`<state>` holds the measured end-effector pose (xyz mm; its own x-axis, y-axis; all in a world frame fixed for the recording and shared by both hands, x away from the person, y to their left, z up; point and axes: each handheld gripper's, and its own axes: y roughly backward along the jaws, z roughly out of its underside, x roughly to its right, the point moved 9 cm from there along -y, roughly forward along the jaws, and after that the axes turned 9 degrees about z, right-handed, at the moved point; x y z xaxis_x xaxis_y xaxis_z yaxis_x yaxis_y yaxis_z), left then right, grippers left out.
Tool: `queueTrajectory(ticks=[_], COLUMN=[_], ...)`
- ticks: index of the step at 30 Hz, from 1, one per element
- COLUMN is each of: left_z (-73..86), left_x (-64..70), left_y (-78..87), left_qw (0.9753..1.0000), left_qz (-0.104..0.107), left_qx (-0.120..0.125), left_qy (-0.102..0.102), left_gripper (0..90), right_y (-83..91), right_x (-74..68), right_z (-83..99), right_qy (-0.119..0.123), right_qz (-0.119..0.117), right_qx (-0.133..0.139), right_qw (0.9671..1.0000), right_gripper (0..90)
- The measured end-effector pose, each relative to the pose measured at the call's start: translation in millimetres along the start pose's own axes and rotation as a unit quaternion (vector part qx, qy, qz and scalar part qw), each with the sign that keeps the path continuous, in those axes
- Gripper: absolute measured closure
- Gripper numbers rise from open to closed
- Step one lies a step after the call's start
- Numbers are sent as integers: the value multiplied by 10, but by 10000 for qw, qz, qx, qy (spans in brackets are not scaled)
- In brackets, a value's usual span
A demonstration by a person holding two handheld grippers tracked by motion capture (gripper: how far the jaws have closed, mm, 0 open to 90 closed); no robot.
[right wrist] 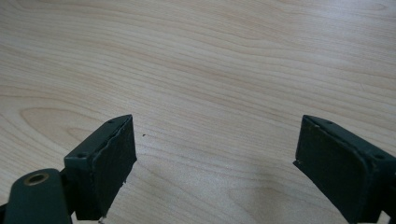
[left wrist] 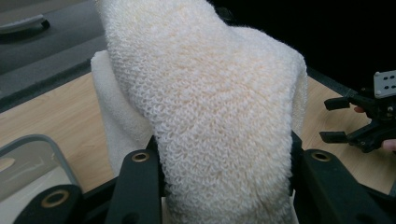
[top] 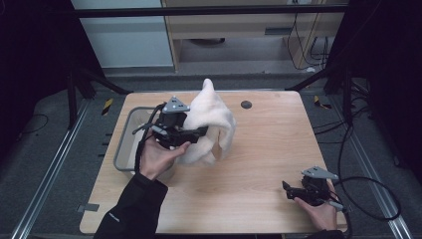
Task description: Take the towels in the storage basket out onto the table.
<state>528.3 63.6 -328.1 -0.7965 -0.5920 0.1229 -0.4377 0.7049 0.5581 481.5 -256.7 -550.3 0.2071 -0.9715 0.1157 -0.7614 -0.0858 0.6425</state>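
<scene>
In the high view, the person's sleeve (top: pixel 132 211) fills the lower left of the frame. Above it the left tongs (top: pixel 191 134) lift a cream towel (top: pixel 214 119) beside a grey bin (top: pixel 124 137), probably to carry it. The right tongs (top: pixel 288 189) wait lower right on the worktop (top: pixel 259 149).

In the left gripper view, the left tongs (left wrist: pixel 224 172) are clamped on the towel (left wrist: pixel 210 102).

In the right gripper view, the right tongs (right wrist: pixel 215 158) are wide apart, holding nothing.
</scene>
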Motion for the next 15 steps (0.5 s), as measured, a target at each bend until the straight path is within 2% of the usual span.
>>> queueTrajectory(ticks=[10, 15], left_z=[98, 195], left_x=[66, 64], left_y=[-303, -509], left_qw=[9998, 9994], left_qz=[109, 190], left_qx=[-185, -297], left_qy=[-17, 14], left_gripper=[563, 563], right_y=[-3, 0], right_x=[13, 16], right_z=[-4, 2], right_qy=[47, 29], right_qz=[28, 44], right_qx=[74, 48], right_qw=[10000, 10000], right_gripper=[120, 121])
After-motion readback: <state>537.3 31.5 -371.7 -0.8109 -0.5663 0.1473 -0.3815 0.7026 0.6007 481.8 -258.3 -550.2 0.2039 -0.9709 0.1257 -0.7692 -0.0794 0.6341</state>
